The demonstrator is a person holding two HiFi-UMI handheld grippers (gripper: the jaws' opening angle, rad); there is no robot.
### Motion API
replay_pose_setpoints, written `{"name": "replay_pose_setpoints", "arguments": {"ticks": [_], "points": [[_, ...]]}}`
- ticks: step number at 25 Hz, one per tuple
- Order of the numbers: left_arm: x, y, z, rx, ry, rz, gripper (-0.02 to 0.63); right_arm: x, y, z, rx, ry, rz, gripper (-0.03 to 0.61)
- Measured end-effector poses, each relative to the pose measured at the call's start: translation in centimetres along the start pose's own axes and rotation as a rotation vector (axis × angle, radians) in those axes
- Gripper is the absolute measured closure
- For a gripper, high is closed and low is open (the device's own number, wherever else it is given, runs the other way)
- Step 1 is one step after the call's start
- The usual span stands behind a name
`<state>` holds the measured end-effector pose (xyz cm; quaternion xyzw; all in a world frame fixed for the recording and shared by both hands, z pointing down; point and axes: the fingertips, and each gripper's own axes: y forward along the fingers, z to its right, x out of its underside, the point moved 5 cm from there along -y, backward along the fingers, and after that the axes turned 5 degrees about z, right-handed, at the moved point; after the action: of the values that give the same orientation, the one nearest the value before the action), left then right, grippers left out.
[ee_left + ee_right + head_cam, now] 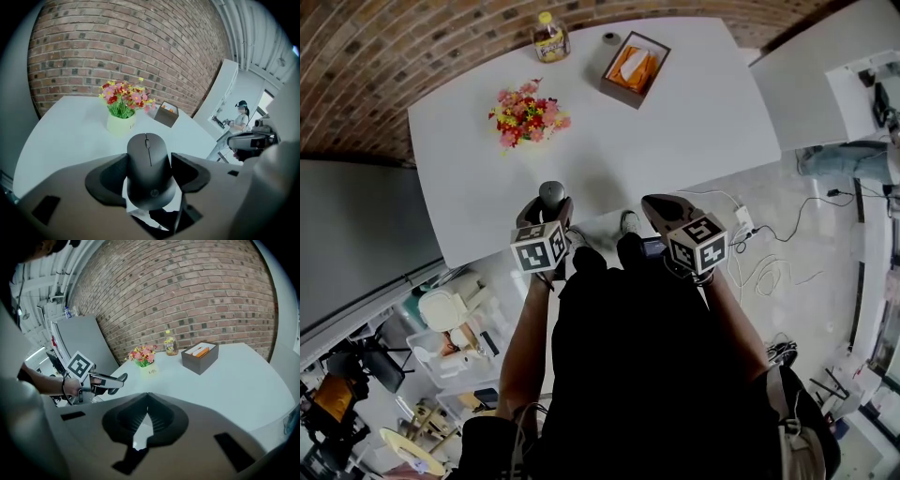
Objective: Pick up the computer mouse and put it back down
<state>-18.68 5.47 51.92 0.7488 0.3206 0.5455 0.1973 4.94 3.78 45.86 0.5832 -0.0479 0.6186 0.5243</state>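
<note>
Your left gripper (149, 158) clamps the matte dark grey mouse (149, 178) by its sides; your right gripper (148, 397) is closed, empty.

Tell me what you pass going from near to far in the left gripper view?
Dark grey computer mouse → pale green pot of pink and yellow flowers → brown box with orange things inside → red brick wall.

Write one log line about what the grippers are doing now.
left gripper: shut on mouse | right gripper: shut, empty | table: flowers, box, bottle
</note>
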Motion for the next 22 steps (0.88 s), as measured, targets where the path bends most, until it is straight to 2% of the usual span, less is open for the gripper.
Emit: {"name": "replay_pose_setpoints", "arguments": {"ticks": [13,22], "points": [[2.0,2.1,-2.8,-0.018,0.022,-0.068,0.308,0.8,0.4,-2.6,0.027,-0.021,-0.036,0.562],[1.9,3.7,-4.7,-0.048,0.027,-0.108,0.308,1.1,0.0,-2.8,0.076,-0.017,-0.051,0.561]]}}
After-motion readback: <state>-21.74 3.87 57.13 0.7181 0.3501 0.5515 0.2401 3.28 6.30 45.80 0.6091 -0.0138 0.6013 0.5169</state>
